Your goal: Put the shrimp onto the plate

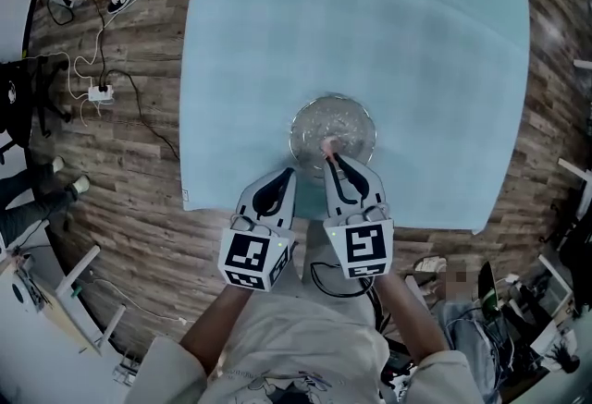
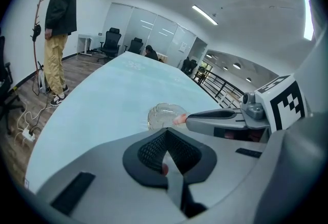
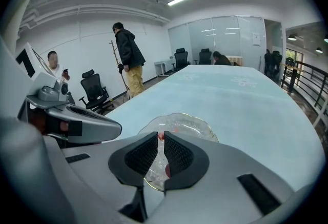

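A clear glass plate (image 1: 301,120) stands near the front edge of the light blue tablecloth (image 1: 277,42). My right gripper (image 1: 330,157) reaches over the plate's near rim, shut on a small pink shrimp (image 1: 327,148). In the right gripper view the shrimp (image 3: 161,136) shows at the tip of the nearly closed jaws, just above the plate (image 3: 197,124). My left gripper (image 1: 287,173) is shut and empty, beside the right one and short of the plate. In the left gripper view the plate (image 2: 161,114) lies ahead, and the shrimp (image 2: 179,120) sticks out of the right gripper (image 2: 188,118).
The table's front edge (image 1: 324,222) runs just under both grippers. Cables and a power strip (image 1: 100,93) lie on the wooden floor at left. A person in yellow trousers (image 2: 59,13) stands by the table's far left side. Office chairs (image 3: 95,96) stand beyond.
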### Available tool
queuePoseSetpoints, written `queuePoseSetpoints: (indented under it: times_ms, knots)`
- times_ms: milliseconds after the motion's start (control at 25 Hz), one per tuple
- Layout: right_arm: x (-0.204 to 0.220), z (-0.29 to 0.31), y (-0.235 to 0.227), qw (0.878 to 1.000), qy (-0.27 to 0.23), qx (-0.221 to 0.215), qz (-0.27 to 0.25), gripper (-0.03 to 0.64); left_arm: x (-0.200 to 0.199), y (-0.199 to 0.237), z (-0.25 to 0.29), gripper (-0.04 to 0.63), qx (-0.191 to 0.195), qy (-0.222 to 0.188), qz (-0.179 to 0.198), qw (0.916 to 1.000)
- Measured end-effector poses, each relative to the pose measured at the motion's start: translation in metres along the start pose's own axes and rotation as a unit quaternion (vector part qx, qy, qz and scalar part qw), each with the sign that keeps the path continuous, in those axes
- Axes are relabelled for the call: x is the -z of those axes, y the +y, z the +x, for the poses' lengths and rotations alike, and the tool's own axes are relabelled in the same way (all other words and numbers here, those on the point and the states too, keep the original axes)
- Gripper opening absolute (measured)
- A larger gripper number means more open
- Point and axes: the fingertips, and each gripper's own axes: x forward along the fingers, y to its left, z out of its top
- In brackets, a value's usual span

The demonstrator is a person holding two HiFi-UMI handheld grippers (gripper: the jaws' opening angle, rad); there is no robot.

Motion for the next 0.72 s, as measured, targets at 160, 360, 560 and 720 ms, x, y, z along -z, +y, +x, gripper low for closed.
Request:
queuePoseSetpoints:
  times_ms: [160,360,560,720]
  knots:
    - [0.009,0.008,-0.002,1.0,0.015,-0.007,0.0,0.055,0.004,-0.003,0.004,0.0,0.001,0.002,-0.002,1.0]
    - [0.009,0.025,-0.003,1.0,0.024,-0.016,0.011,0.055,0.005,0.001,0.01,0.0,0.0,0.008,-0.002,1.0]
    - [0.01,0.035,-0.003,0.999,0.045,-0.012,0.004,0.055,0.005,0.008,0.01,0.0,-0.002,0.01,-0.005,0.9999]
    - [0.013,0.037,-0.002,0.998,0.059,-0.004,-0.004,0.057,0.006,0.01,0.009,0.0,-0.001,0.012,-0.005,0.9999]
